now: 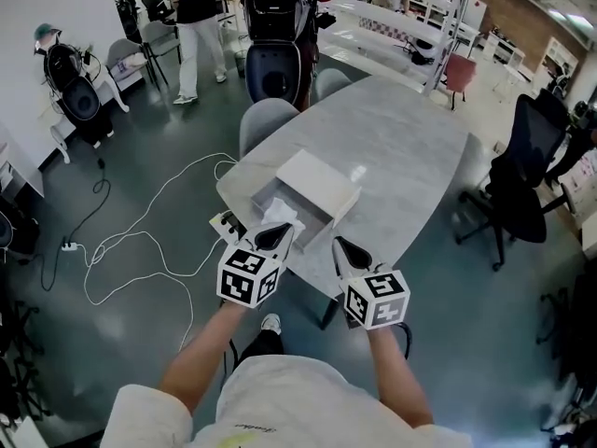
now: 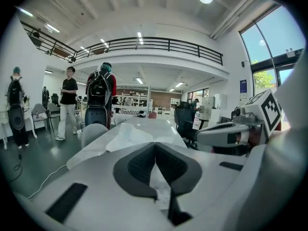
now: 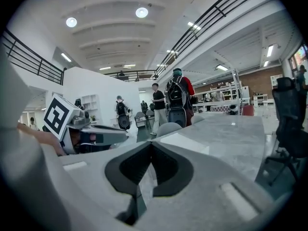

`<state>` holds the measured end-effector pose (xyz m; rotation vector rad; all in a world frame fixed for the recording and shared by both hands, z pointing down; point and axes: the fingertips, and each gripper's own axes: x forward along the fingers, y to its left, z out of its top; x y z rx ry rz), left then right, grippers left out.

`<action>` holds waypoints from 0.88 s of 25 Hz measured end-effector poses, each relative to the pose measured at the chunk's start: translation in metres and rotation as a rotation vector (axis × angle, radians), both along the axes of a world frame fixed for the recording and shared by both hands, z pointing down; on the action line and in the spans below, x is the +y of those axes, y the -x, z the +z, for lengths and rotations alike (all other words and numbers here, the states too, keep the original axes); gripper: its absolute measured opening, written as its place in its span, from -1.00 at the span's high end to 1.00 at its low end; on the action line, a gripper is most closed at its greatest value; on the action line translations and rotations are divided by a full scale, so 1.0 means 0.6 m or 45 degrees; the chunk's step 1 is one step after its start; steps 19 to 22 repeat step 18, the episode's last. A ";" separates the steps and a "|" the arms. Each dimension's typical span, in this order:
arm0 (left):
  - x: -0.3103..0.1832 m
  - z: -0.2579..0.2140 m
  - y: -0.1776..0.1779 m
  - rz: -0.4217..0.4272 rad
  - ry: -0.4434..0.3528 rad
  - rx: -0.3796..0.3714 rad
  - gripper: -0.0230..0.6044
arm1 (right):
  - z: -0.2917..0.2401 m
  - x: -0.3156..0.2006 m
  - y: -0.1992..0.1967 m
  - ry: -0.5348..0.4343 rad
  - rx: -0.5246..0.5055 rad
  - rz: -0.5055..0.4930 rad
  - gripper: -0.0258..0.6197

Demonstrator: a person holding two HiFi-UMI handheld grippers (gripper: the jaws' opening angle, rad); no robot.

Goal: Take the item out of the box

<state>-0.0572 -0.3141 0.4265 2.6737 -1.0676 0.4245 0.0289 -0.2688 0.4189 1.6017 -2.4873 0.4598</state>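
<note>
An open white box sits near the front edge of the grey table. Its flat lid lies across the far half. Crumpled white paper fills the open near part and shows ahead in the left gripper view as paper. My left gripper is shut, its tip right at the paper's near edge, with nothing seen between the jaws. My right gripper is also shut, just right of the box's front corner and holding nothing. In the right gripper view the box lies ahead.
A small black-and-white object lies at the table's left corner. Two grey chairs stand at the far left side and a black office chair to the right. White cables trail on the floor. A person stands far off.
</note>
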 end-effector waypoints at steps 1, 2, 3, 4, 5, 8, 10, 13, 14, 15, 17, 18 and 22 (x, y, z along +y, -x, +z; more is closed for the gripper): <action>0.004 0.000 0.001 -0.004 0.003 0.003 0.89 | -0.002 0.004 0.001 -0.002 0.002 -0.001 0.91; 0.008 0.000 0.001 -0.005 0.006 0.004 0.89 | -0.003 0.008 0.002 -0.005 0.004 -0.001 0.91; 0.011 0.001 0.000 -0.005 0.007 0.004 0.89 | -0.004 0.011 0.001 -0.007 0.006 0.001 0.91; 0.013 0.001 -0.002 -0.005 0.007 0.003 0.89 | -0.004 0.014 -0.002 -0.009 0.008 0.002 0.91; 0.015 0.002 -0.005 -0.005 0.006 0.004 0.89 | -0.004 0.015 -0.004 -0.011 0.008 0.004 0.91; 0.020 0.005 -0.007 -0.006 0.007 0.001 0.89 | 0.000 0.019 -0.005 -0.010 0.005 0.004 0.91; 0.024 0.009 -0.008 -0.004 0.015 0.000 0.89 | 0.002 0.024 -0.004 -0.007 0.002 0.003 0.91; 0.030 0.012 -0.006 0.004 0.024 0.006 0.89 | 0.001 0.030 0.000 -0.011 0.000 0.004 0.91; 0.032 0.011 -0.005 0.005 0.024 0.005 0.89 | 0.000 0.031 0.001 -0.012 0.001 0.005 0.91; 0.033 0.009 -0.004 0.007 0.023 0.004 0.89 | -0.002 0.032 0.002 -0.013 0.002 0.007 0.91; 0.035 0.006 -0.003 0.010 0.020 0.002 0.89 | -0.006 0.032 0.004 -0.015 0.004 0.009 0.91; 0.036 0.004 -0.002 0.012 0.019 0.001 0.89 | -0.008 0.032 0.004 -0.016 0.005 0.010 0.91; 0.036 0.004 -0.002 0.012 0.019 0.001 0.89 | -0.008 0.032 0.004 -0.016 0.005 0.010 0.91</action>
